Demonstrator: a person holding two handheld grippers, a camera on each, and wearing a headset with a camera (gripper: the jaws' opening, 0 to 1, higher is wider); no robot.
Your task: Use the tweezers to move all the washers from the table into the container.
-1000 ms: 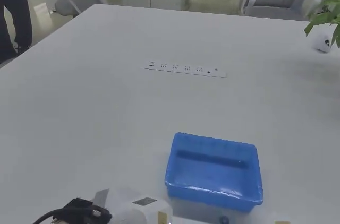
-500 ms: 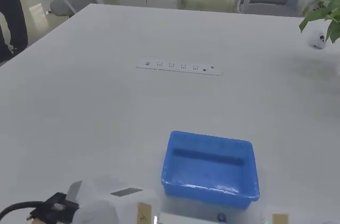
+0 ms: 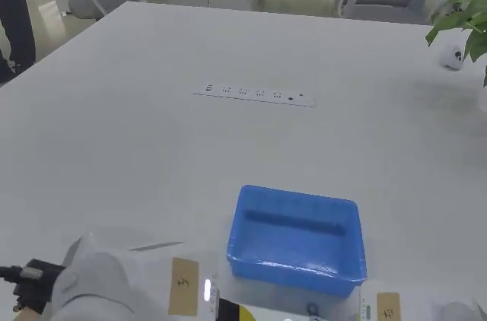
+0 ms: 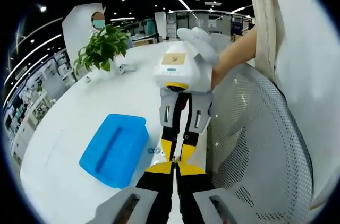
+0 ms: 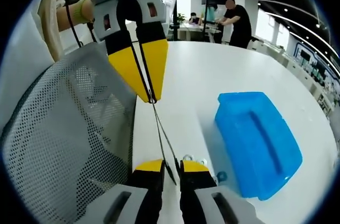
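The container (image 3: 297,239) is a blue rectangular tray with low walls; it stands upright and open on the white table (image 5: 204,83). The washers (image 5: 194,159) are small rings, some silvery and one bluish, lying on the table just beside the container's wall, outside it. The tweezers (image 5: 159,131) are thin and dark, two slim arms raised above the table. One end sits between the closed jaws of the left gripper (image 5: 151,97), the other between those of the right gripper (image 5: 170,169).
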